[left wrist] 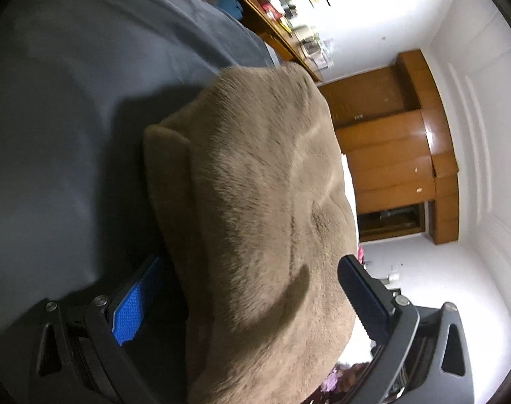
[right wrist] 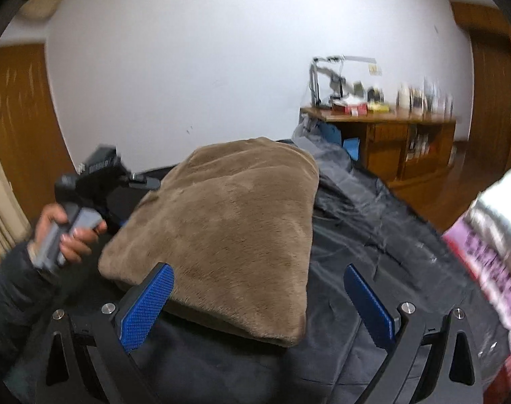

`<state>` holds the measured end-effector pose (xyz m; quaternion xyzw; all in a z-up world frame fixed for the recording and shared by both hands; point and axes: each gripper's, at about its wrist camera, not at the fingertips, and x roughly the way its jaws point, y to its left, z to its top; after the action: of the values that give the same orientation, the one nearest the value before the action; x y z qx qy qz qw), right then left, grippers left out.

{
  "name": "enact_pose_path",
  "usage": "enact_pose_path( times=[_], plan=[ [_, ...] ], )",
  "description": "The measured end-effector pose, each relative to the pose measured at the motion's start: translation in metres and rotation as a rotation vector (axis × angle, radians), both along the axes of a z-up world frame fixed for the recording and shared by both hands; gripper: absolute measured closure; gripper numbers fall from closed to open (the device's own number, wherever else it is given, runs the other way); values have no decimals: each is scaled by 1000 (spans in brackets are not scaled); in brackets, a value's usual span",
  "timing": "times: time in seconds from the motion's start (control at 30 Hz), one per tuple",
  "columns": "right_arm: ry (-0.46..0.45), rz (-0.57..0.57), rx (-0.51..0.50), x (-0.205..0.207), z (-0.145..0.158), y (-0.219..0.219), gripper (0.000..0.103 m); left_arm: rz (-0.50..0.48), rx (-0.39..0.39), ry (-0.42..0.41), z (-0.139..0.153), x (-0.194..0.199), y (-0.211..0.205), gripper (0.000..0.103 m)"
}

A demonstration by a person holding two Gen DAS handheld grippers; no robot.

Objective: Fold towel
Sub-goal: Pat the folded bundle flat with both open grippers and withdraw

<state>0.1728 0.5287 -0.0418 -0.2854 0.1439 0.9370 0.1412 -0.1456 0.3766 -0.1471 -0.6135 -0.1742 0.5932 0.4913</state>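
Dark bedding (right wrist: 373, 235) is carrying the folded brown towel (right wrist: 221, 229). Right gripper (right wrist: 260, 298) fingers are standing spread at its near edge, grasping nothing; left gripper (left wrist: 252, 296) fingers are straddling the towel, unclenched.

A home bedroom: wooden wardrobes (left wrist: 400, 155) line the white wall, a cluttered wooden sideboard (right wrist: 386, 141) stands beyond the dark-covered bed (right wrist: 373, 235).

Dark grey bed cover (right wrist: 373, 235), creased. Wooden sideboard (right wrist: 390, 141) behind it against the white wall (right wrist: 188, 50), top crowded with blurred small items. Wooden wardrobe (left wrist: 400, 155) further along the wall. Pink-patterned bedding (right wrist: 484, 252) right of the cover.
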Motion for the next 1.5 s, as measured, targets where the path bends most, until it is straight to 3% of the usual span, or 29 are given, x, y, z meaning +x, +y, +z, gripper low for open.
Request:
enact_pose_path(
  times=[0.07, 0.27, 0.47, 0.63, 0.83, 1.03, 1.2, 1.5],
  plan=[
    [5, -36, -74, 1, -1, 19, 1, -13, -6, 12, 2, 2, 5, 0],
    [24, -85, -101, 8, -8, 29, 1, 9, -25, 46, 8, 4, 0, 0],
    [-5, -76, -109, 6, -23, 18, 1, 158, -182, 316, 36, 27, -24, 0],
    [-24, -54, -135, 9, -32, 0, 1, 205, -306, 498, 54, 69, -45, 0],
    [-70, -26, -100, 8, -36, -29, 1, 210, -360, 615, 67, 121, -55, 0],
    [-68, 11, -41, 8, -28, -54, 1, 177, -400, 826, 94, 165, -69, 0],
    [-48, 17, -18, 13, -20, -64, 1, 127, -364, 885, 112, 196, -55, 0],
    [-33, -2, -15, 26, -19, -65, 1, 103, -339, 895, 120, 221, -40, 0]
  ],
)
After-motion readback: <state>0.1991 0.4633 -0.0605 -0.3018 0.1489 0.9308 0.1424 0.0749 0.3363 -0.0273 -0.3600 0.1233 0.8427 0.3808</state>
